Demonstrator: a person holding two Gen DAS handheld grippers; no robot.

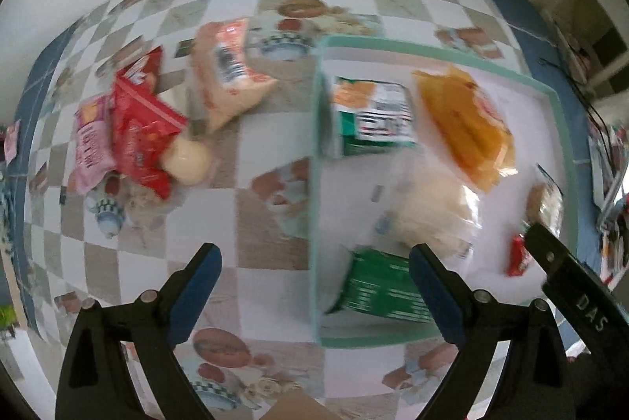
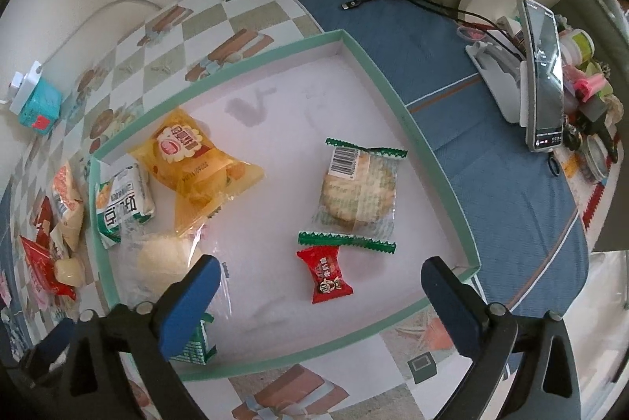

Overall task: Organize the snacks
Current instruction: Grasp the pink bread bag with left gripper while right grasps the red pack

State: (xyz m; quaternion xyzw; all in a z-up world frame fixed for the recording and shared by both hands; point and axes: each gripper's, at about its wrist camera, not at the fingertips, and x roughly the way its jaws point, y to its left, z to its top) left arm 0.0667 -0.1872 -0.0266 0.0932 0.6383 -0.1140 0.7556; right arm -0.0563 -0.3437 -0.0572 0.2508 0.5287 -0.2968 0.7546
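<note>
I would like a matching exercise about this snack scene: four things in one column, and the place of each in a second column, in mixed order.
Things:
1. small red candy
2. round biscuit in clear wrapper
3. teal box
4. red snack bags

Places:
A. on the tablecloth, outside the tray
B. inside the tray, just below the biscuit
C. by the wall, at the table's far edge
D. inside the tray, above the red candy

Pairs: 1-B, 2-D, 3-C, 4-A
</note>
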